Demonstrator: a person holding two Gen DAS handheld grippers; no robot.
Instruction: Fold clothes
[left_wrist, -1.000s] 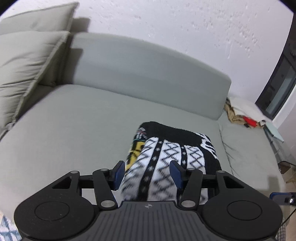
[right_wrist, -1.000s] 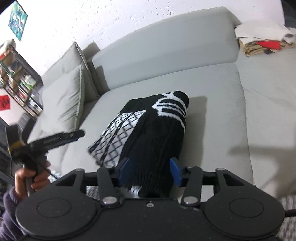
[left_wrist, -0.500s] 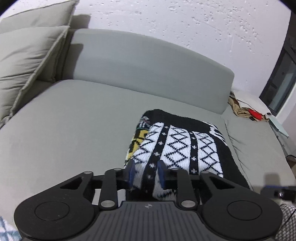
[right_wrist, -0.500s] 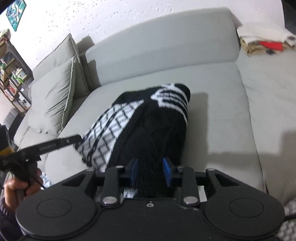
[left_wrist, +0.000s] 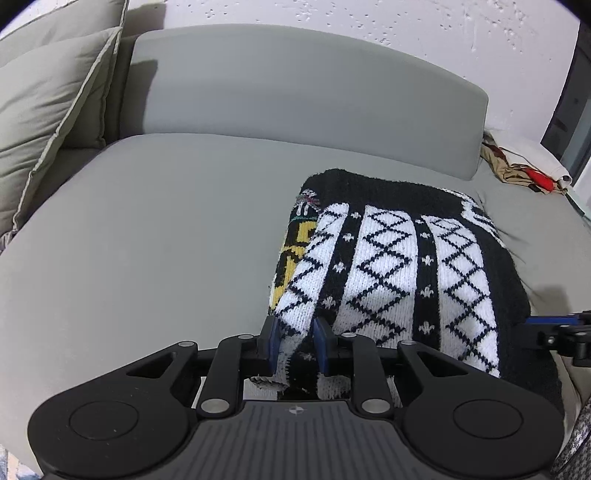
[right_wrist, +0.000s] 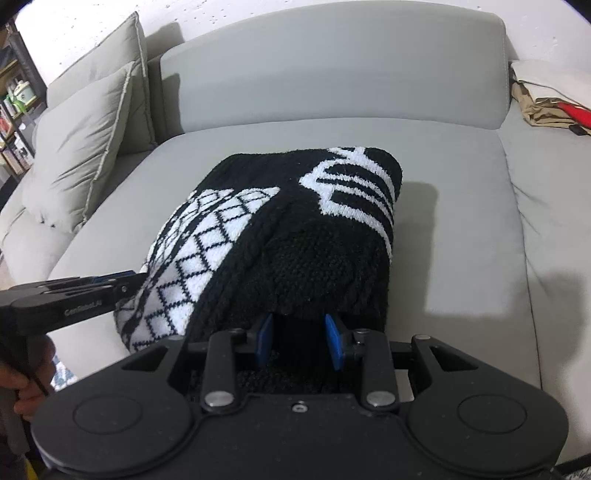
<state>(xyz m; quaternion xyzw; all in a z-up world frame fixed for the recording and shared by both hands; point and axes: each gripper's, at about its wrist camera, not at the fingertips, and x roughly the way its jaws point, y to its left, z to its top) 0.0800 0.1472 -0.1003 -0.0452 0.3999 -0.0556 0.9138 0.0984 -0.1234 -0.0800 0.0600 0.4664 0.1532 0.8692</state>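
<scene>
At the far left, 2 pale grey square cushions (left_wrist: 44, 122) lean against the arm of the grey fabric sofa (left_wrist: 155, 229), well apart from our work. Next comes our left gripper (left_wrist: 295, 341), its blue pads clenched on the near white-and-black edge of the black and white patterned knit sweater (left_wrist: 399, 258), which lies partly folded on the sofa seat. We hold that hem, we judge, so we can carry it over for the next fold. Further right, our right gripper (right_wrist: 300, 341) is clamped on the sweater's thick black knit, matching the left so the edge lifts evenly. At the far right sits a heap of tan and white clothes (right_wrist: 546, 99). Compared with 1 second ago, both pairs of pads have narrowed from an open straddle onto the fabric, and both grippers sit lower and closer to it.
</scene>
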